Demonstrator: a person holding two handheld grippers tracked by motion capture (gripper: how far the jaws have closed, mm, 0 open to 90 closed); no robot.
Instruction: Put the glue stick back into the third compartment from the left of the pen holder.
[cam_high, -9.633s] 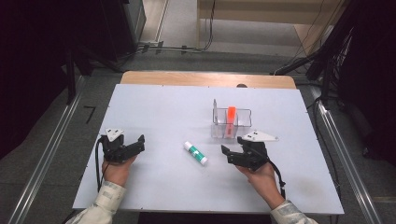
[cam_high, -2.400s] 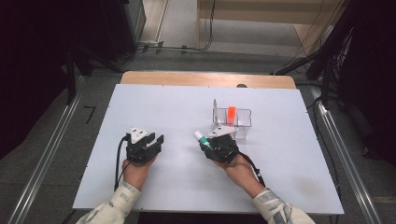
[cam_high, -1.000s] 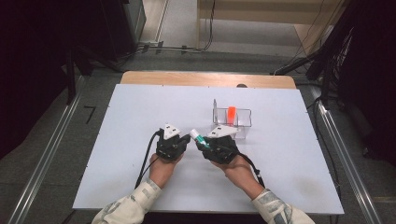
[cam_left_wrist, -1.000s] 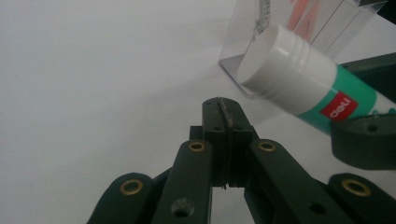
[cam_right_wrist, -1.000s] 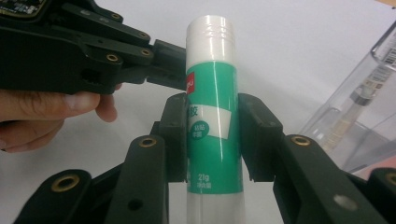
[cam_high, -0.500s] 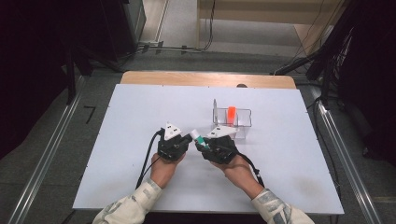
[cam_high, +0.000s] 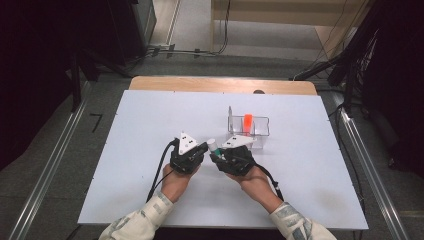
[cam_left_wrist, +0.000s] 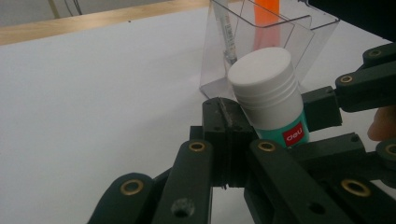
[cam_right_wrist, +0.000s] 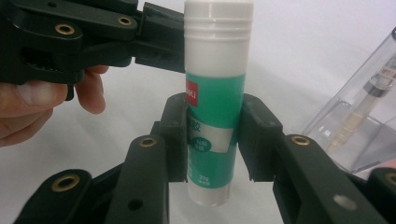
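From above, both grippers meet near the middle of the white table (cam_high: 125, 150), in front of a clear holder (cam_high: 255, 131) with an orange marker (cam_high: 247, 122). The left gripper (cam_left_wrist: 229, 126) has its jaws closed together, their tips against the white cap of the glue stick (cam_left_wrist: 273, 95), whose red label reads "deli". The right gripper (cam_right_wrist: 212, 135) clamps the glue stick's green band, holding it above the table.

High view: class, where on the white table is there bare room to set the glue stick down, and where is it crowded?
Bare: the table's left half, beyond the left tool, and the right strip past the clear holder. Crowded: the middle, where both tools meet at the glue stick before the holder.
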